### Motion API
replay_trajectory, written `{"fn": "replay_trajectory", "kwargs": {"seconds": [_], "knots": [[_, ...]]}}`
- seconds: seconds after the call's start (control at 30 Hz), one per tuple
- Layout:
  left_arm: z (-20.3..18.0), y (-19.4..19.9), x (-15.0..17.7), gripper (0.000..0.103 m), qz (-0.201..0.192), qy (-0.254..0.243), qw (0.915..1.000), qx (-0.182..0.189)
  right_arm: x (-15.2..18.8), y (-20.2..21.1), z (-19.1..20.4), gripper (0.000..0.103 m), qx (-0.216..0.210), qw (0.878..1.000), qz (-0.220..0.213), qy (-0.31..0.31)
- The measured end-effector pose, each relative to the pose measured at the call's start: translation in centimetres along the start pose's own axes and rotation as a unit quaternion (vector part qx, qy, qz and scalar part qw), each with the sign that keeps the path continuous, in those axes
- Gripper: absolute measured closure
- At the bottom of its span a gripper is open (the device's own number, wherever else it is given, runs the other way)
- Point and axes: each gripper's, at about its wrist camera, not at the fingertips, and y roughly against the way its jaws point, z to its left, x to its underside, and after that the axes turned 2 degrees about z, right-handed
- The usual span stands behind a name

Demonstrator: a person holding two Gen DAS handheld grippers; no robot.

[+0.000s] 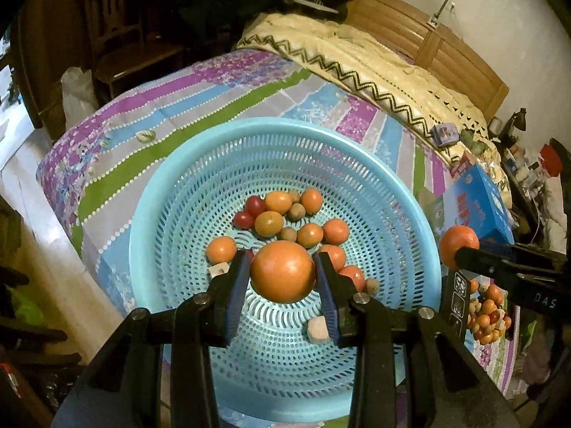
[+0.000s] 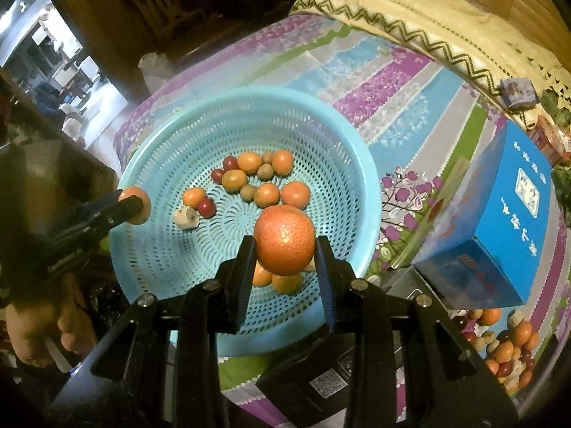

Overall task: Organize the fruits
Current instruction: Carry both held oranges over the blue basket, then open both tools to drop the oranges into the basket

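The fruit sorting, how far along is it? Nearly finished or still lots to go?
Partly done, it seems. The blue basket already holds a cluster of small fruits. In hand: the left gripper and the right gripper each clamp an orange fruit above the basket, not yet dropped. Left: a pile of fruits waits on the bedspread beside the basket.

Two wrist views, steeply downward, close, sharing blue basket (image 1: 150,214)

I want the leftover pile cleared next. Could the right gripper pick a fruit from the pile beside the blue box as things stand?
Probably not yet: the right gripper has its jaws shut on an orange over the blue basket. It must drop that first; the pile itself looks uncovered.
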Motion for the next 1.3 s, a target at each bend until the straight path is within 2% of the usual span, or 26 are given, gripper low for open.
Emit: {"fn": "replay_trajectory", "kwargs": {"seconds": [0.43,1.3], "knots": [[-0.2,-1.5,0.0,0.064,0.031,-0.002,0.9994,0.011,-0.6,-0.9,0.4,0.069,0.002,1.000,0.013,0.006],[-1.0,-2.0,0.3,0.064,0.041,-0.009,0.9990,0.015,-0.9,-0.8,0.7,0.069,0.003,1.000,0.012,0.010]]}}
